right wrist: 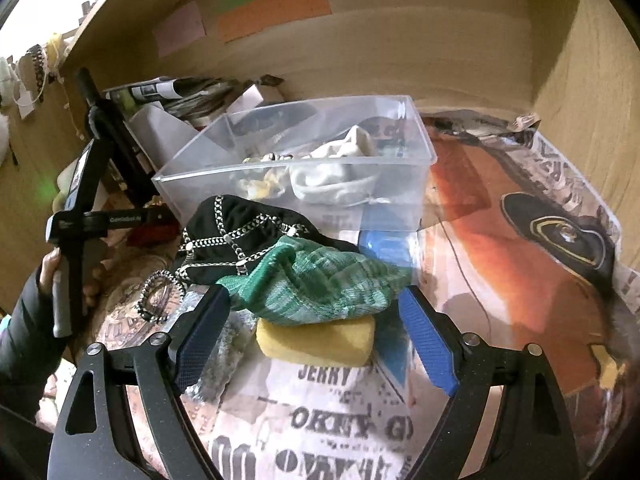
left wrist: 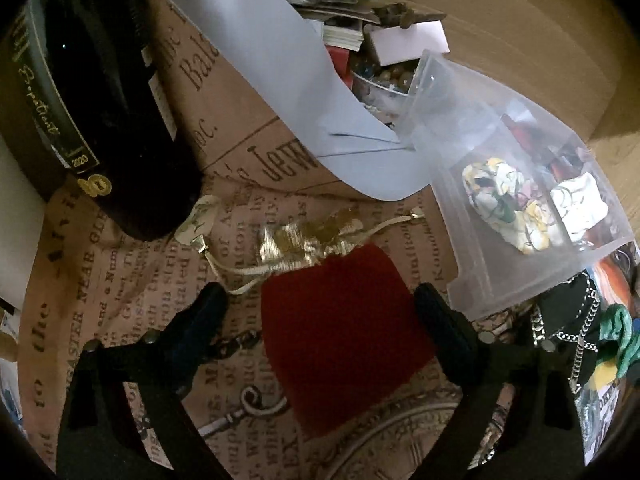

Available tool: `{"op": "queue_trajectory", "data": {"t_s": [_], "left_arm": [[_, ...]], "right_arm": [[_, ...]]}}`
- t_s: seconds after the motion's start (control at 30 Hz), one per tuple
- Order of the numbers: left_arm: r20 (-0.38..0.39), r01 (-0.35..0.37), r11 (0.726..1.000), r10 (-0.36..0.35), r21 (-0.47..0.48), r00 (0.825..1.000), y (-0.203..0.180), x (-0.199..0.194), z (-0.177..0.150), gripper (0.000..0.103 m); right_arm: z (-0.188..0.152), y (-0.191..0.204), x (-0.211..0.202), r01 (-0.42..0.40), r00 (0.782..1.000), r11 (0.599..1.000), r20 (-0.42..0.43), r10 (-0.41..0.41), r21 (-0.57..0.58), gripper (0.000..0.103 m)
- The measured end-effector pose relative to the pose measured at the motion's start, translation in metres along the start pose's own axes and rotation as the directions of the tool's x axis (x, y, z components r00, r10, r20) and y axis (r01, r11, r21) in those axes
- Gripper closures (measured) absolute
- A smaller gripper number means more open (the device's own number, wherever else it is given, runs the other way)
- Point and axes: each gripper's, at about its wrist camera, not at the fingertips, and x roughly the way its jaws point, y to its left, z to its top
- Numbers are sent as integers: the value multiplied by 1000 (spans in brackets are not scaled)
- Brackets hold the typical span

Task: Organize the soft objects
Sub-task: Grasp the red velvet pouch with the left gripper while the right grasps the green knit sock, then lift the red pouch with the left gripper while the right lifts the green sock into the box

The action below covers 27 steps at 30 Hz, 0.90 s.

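Left gripper (left wrist: 320, 312): fingers spread wide, hovering over a red velvet drawstring pouch (left wrist: 340, 340) that lies flat between them on the newsprint-patterned paper (left wrist: 120, 280) covering the shelf surface; neither pad touches the pouch; its gold gathered neck (left wrist: 308, 240) and cream cords (left wrist: 248, 272) point toward a dark wine bottle (left wrist: 112, 120) lying near the left edge of the paper; a pale blue sheet (left wrist: 280, 80) curls over the far side; clear plastic bin (left wrist: 520, 184) at the right, holding a floral fabric bundle (left wrist: 508, 204)

Right gripper (right wrist: 316, 328): blue-padded fingers (right wrist: 428, 344) held apart, bracketing a green knitted cloth (right wrist: 320, 280) without gripping it; the cloth is draped over a yellow sponge (right wrist: 316, 344) just beneath; a black fabric piece with silver chains (right wrist: 240, 232) touches the cloth on its left; the clear plastic bin (right wrist: 292, 160) stands just behind, containing a grey-white soft pouch (right wrist: 336, 180); the left hand (right wrist: 52, 268) grasps its gripper handle at the left edge of the surface; coloured paper notes (right wrist: 276, 8) are fixed to the wooden back panel (right wrist: 400, 48)
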Motion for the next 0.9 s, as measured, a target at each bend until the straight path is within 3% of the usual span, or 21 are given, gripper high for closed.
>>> {"op": "queue_trajectory", "data": {"t_s": [0.13,0.27,0.33,0.43,0.53,0.9], "left_arm": [[18,1,1000,-2,20,1000,-6,1,0,40],[36,-10,999,9,34,999,-10,-6,-6,59],[46,-25,999,23,41,999,-13,-12,-9,74],[60,-42,998,39,52,997,-8,-21,-13,86],[79,-42,998,38,52,996,-3,-31,-18,91],[230,-45,997,30,59,973,-5,-88,-19,94]], "right_arm": [[3,-4,6,-14,1000,1000,-3,14,13,34],[5,-6,8,-18,1000,1000,-1,18,17,49],[6,-6,8,-12,1000,1000,8,12,12,54],[8,-7,5,-6,1000,1000,24,6,10,60],[10,-10,4,-3,999,1000,40,2,14,69],[19,-16,-2,30,997,1000,76,-30,4,69]]}}
